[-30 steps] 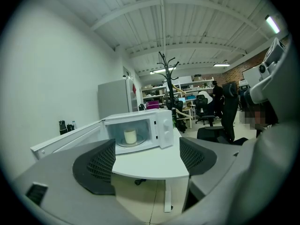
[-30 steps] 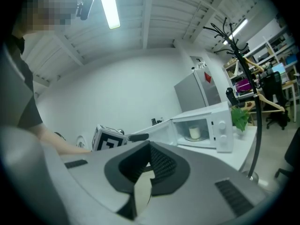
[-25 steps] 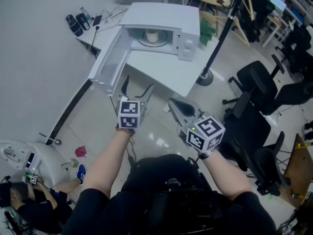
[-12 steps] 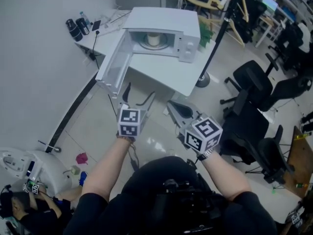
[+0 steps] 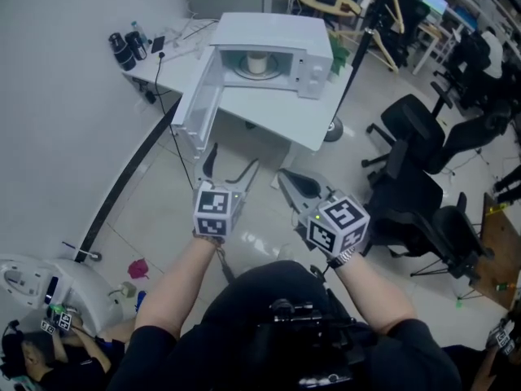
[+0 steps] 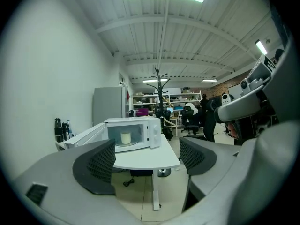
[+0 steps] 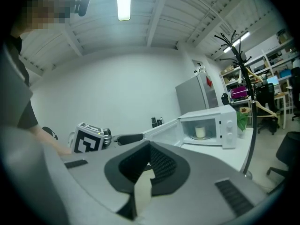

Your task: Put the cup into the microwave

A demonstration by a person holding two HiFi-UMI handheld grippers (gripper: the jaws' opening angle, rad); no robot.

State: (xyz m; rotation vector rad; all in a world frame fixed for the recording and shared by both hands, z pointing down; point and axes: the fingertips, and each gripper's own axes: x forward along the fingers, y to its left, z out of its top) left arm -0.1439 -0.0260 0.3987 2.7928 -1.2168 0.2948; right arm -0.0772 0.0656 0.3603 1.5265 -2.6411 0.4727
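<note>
White microwave [image 5: 273, 32] stands on the tabletop [image 5: 281, 120] at 12 o'clock in the head view. Its door [image 5: 198, 108] is swung wide open toward 7 o'clock, and the pale cup [image 5: 257, 63] sits upright inside on the turntable. Both gripper views show the same cup in the lit cavity, small and far off. The left hand-held gripper [image 5: 234, 155] is held low at 6 o'clock with its jaws spread and only the distant tabletop and floor showing between them. Just to its 3 o'clock, the right hand-held gripper [image 5: 286, 177] has its jaws pressed together on nothing. Against the last second, neither gripper has changed its jaws or its pose. The microwave has drifted a little toward 12 o'clock and looks slightly smaller, with more floor [image 5: 155, 210] between it and the grippers, so the person seems to be backing away. The cup has not moved. With both grippers empty and well apart from the tabletop, the placing looks finished. Only the open door is left, and the task does not ask for that.
</note>
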